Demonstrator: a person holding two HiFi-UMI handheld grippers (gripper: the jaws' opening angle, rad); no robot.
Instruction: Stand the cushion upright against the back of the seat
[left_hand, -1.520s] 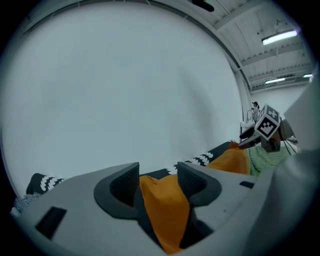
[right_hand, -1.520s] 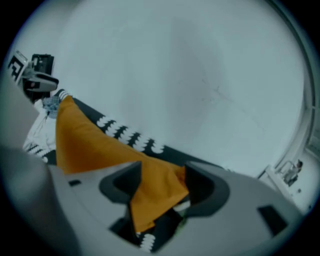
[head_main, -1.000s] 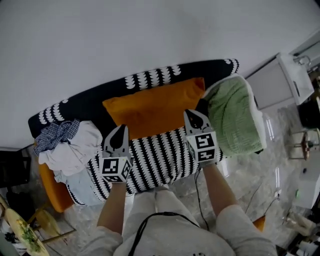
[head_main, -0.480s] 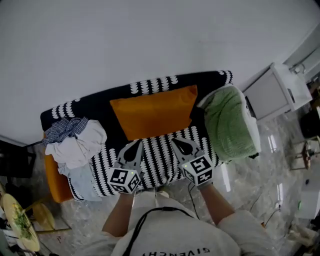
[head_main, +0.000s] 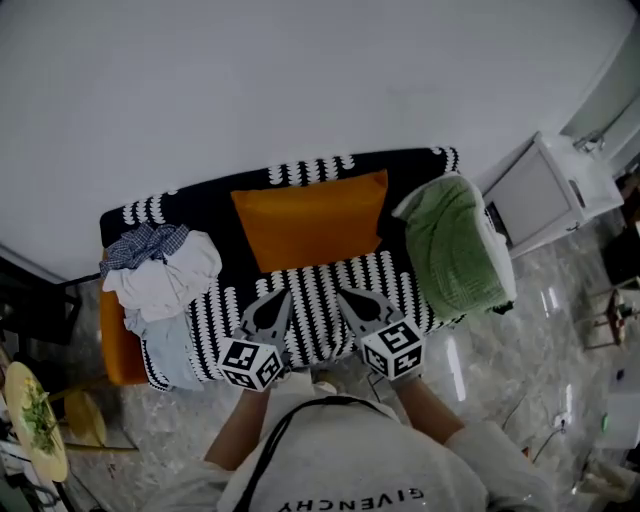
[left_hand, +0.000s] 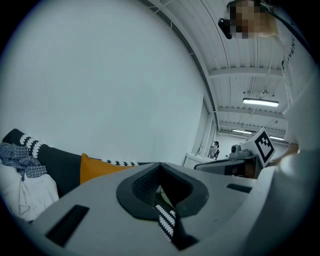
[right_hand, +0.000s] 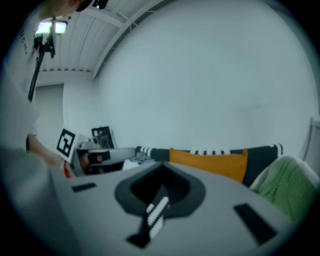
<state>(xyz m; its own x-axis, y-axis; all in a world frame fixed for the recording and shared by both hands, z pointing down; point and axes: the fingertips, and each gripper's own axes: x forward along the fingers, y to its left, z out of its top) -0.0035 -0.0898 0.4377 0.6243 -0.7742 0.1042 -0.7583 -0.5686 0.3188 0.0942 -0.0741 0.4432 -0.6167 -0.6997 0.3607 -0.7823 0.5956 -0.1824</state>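
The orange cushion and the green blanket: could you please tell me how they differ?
The orange cushion is smooth and flat; the green blanket is fuzzy and bulging. The cushion stands against the backrest mid-sofa; the blanket is heaped at the right end. Both rest on the black-and-white sofa.

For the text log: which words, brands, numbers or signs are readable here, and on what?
"GIVENCHY": on the person's shirt, seen upside down in the head view.
Markers on the left tool and right tool: square patterns only, no letters.
Shirt print in both gripper views: too blurred to read.
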